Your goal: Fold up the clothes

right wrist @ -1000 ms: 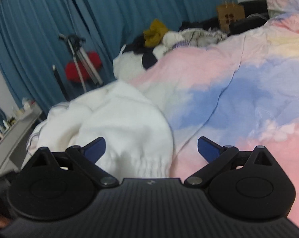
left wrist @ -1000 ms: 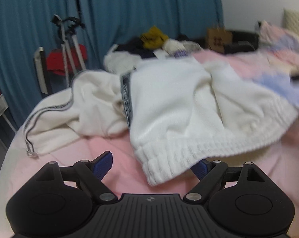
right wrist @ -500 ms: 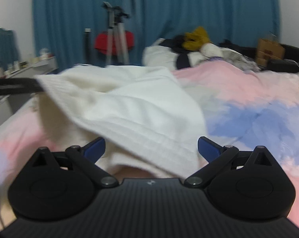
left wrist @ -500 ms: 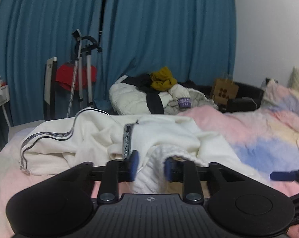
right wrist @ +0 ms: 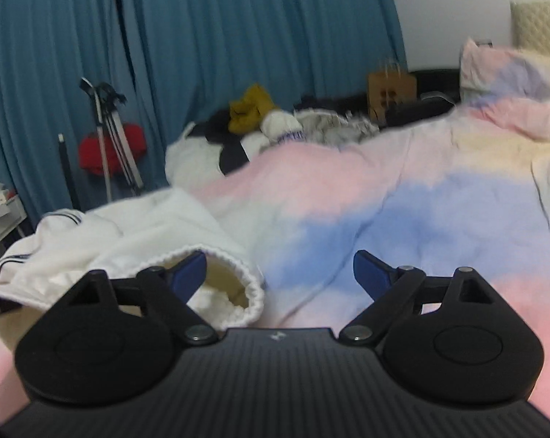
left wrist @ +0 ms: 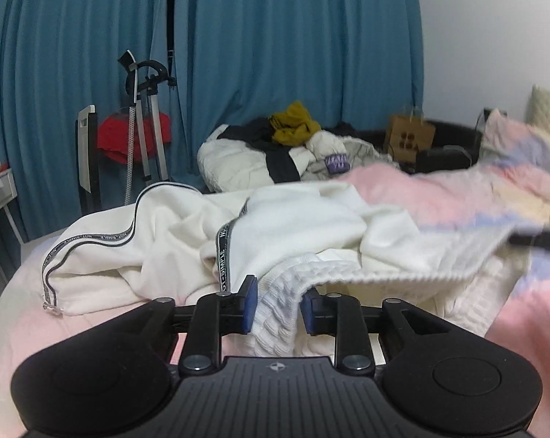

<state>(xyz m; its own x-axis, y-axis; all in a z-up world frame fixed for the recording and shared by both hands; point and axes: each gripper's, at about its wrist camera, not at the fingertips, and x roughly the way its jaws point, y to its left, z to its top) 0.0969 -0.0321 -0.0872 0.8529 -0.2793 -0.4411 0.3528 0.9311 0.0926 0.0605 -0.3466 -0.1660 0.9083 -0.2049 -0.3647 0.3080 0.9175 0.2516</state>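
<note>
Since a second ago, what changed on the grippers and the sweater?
The left gripper went from open to shut on the white sweater at its ribbed hem, lifting that edge. The right gripper swung around, jaws open throughout, and now sits by the hem opening. The white hoodie, bedspread and far clothes pile stayed put.

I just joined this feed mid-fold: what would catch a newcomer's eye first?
The left gripper is shut on the ribbed hem of a white sweater lying crumpled on the pink-and-blue duvet. The right gripper is open beside the sweater's cuff. Behind, blue curtains fill the wall.
</note>
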